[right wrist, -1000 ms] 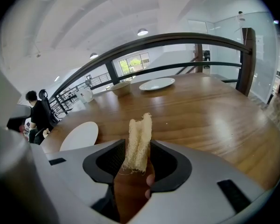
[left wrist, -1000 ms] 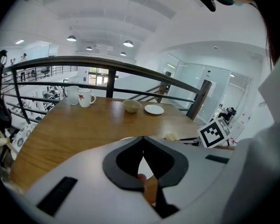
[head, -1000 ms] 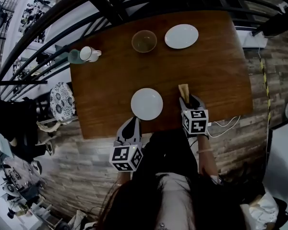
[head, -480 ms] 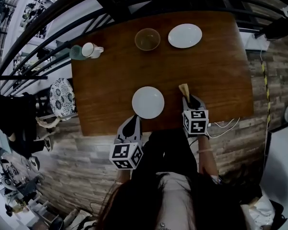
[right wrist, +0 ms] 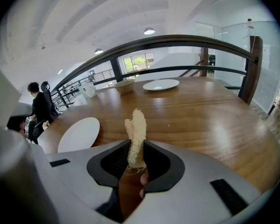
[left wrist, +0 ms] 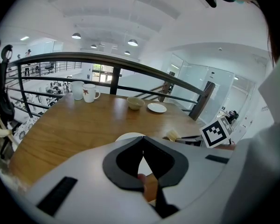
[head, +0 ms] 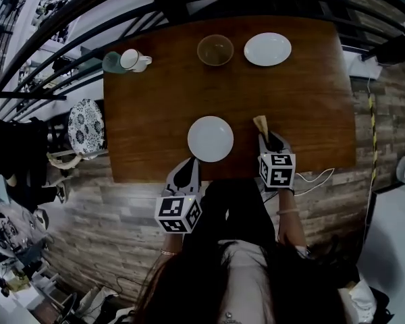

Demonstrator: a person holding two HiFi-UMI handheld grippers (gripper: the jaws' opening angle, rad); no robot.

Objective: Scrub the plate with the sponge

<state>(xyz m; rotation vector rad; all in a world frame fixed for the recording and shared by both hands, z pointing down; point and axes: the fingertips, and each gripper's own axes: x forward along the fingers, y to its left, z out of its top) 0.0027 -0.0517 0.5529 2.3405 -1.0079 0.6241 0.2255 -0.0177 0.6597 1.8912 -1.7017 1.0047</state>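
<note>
Nearest the person, the left hand-held gripper [head: 187,169] is held with its jaws fully together and nothing between them. It is poised just short of the near rim of the plate [head: 210,138]. The right hand-held gripper [head: 271,140] is closed on the lower end of the sponge [right wrist: 136,129]. Its jaws have just been closing, and the sponge is pinched between the pads, with its upper part standing free above them.

The sponge is seen as a pale, fibrous, loofah-like strip. It is judged to be very light, soft and springy, so it is likely to be squashed and bent when pressed down. A hold low on it, as now, leaves a long free end for scrubbing, though that end may fold over under pressure.

The plate lies flat on the worktop [head: 304,100], just to the left of the sponge and apart from it. It is judged to be stiff, smooth, breakable, and apt to slide on the polished wood. It is best steadied at its near rim, where a lip can be pressed or pinched, not on its glossy centre.

At the far edge a bowl [head: 215,50] and a second plate [head: 267,48] are set side by side. A mug [head: 131,59] is placed at the far left corner.
</note>
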